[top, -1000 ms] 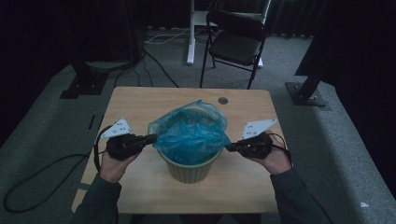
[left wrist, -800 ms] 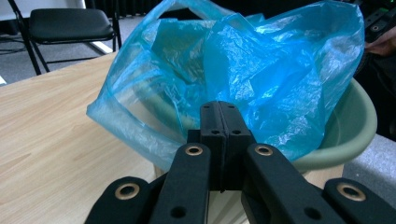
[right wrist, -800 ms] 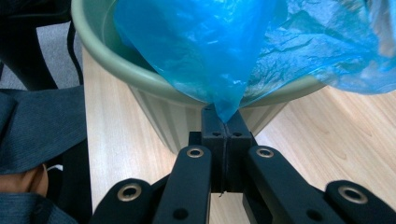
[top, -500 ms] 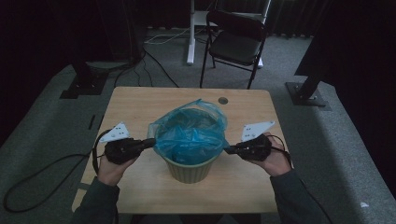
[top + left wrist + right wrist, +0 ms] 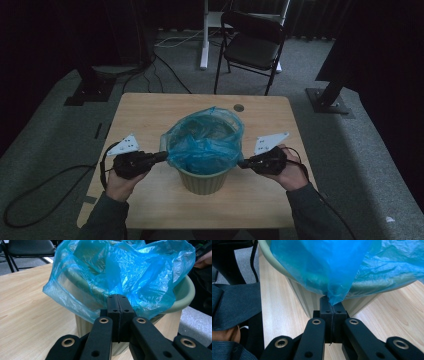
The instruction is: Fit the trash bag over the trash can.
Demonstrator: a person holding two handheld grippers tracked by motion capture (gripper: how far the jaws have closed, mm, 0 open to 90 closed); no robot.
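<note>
A light wooden table carries a pale green ribbed bin at its middle, lined with a blue plastic bag draped over the rim. The left gripper pinches the bag's left edge with jaws closed; the right gripper likewise clamps its right edge

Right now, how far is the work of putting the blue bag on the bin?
Done: the blue bag sits inside the green bin. In hand: left gripper and right gripper pinch its edges at opposite sides. Left: the edge is not yet folded down all around the rim.
</note>
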